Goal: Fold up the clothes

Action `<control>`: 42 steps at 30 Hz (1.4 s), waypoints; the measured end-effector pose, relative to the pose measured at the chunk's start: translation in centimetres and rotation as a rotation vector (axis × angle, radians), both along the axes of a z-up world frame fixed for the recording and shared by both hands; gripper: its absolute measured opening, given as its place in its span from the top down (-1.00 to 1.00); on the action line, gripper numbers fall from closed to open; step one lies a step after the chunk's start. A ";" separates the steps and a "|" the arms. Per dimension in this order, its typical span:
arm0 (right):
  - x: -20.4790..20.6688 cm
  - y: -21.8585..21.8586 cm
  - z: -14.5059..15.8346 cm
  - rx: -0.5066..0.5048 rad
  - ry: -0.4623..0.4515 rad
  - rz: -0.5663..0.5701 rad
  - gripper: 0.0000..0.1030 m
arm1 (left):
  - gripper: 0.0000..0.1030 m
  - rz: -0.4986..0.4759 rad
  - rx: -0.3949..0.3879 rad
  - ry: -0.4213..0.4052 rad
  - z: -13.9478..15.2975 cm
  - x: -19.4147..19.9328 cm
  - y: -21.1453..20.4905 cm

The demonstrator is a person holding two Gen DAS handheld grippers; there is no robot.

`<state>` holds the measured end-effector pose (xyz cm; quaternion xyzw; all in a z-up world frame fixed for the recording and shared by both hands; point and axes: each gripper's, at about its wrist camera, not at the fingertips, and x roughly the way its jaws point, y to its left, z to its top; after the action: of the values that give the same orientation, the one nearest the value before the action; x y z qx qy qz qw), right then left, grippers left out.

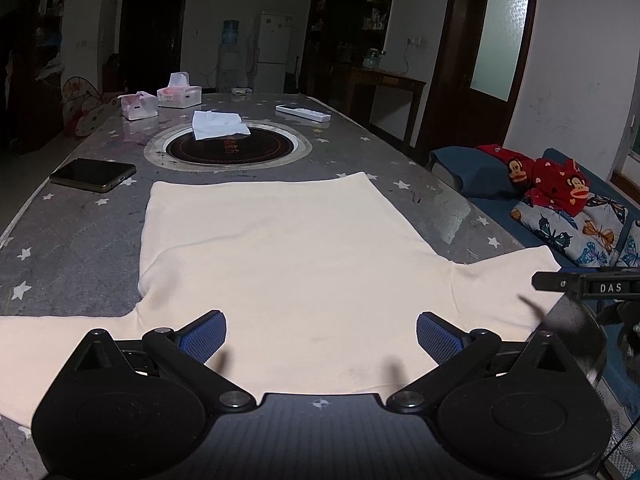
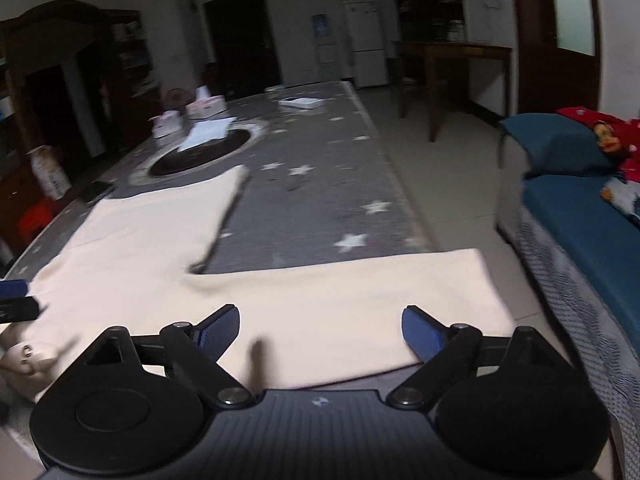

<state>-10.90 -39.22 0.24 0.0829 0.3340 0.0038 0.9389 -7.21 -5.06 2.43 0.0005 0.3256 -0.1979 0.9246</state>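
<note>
No fold shows yet: the shirt [image 1: 280, 248] lies flat on the counter [image 1: 80, 232], sleeves spread, just short of the round burner [image 1: 230, 146]. Left hand-held gripper [image 1: 321, 336] and right hand-held gripper [image 2: 320, 332] hover apart, empty.

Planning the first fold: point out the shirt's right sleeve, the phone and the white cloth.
right sleeve [image 2: 360, 292]: right wrist view, mid-sleeve.
phone [image 1: 94, 174]: left wrist view, screen centre.
white cloth [image 1: 218, 124]: left wrist view, middle.

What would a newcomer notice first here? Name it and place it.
The cream shirt spread flat on the near end of the star-patterned table, sleeves out to both sides. Beyond it, a round black hotplate with a white cloth on it.
</note>
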 end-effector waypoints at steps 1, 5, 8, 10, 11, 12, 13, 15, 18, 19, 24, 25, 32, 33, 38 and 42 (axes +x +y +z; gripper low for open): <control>0.0 -0.3 0.0 -0.002 -0.002 -0.013 -0.71 | -1.00 0.001 0.003 0.002 0.0 0.0 -0.1; 0.1 -1.8 -0.4 -0.015 -0.004 -0.071 -0.62 | -1.00 0.008 0.000 0.013 -0.1 0.2 -0.1; 0.2 -3.1 -0.7 -0.013 -0.005 -0.120 -0.58 | -1.00 0.006 0.005 0.012 -0.1 0.2 -0.2; 0.2 -4.1 -0.9 0.000 -0.006 -0.153 -0.54 | -1.00 0.006 0.009 0.012 -0.1 0.1 -0.2; 0.1 -4.5 -1.0 0.005 -0.007 -0.166 -0.53 | -1.00 0.006 0.009 0.013 -0.1 0.2 -0.3; 0.1 -5.1 -1.2 0.012 -0.005 -0.181 -0.53 | -1.00 0.007 0.010 0.015 -0.1 0.2 -0.3; 0.1 -5.5 -1.4 0.018 -0.001 -0.193 -0.51 | -1.00 0.008 0.010 0.016 -0.1 0.2 -0.3; 0.1 -6.2 -1.8 0.035 0.008 -0.210 -0.46 | -1.00 0.007 0.011 0.021 -0.2 0.3 -0.5; -0.1 -7.1 -2.3 0.080 0.017 -0.220 -0.35 | -1.00 0.004 0.016 0.025 -0.3 0.3 -0.7; -0.1 -7.3 -2.5 0.099 0.019 -0.223 -0.34 | -1.00 0.004 0.018 0.026 -0.3 0.4 -0.7; -0.8 -9.0 -3.4 0.200 0.021 -0.245 -0.27 | -1.00 0.002 0.021 0.028 -0.4 0.3 -0.9; -0.9 -9.3 -3.5 0.221 0.021 -0.249 -0.27 | -1.00 0.002 0.022 0.027 -0.4 0.3 -0.9; -1.9 -11.5 -4.8 0.431 -0.003 -0.257 0.14 | -1.00 0.004 0.032 0.034 -0.4 0.4 -1.2; -2.1 -11.7 -4.9 0.452 -0.014 -0.252 0.22 | -1.00 0.006 0.037 0.036 -0.5 0.3 -1.2; -2.2 -11.8 -4.6 0.470 -0.048 -0.258 0.62 | -1.00 0.025 0.050 0.036 -0.3 0.3 -1.1; -2.3 -11.5 -3.7 0.453 -0.075 -0.267 0.71 | -1.00 0.049 0.067 0.051 -0.6 0.6 -0.8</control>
<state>-13.23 -50.73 -3.46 0.3343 0.2755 -0.0423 0.9003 -6.66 -5.86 1.80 0.0186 0.3553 -0.1642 0.9200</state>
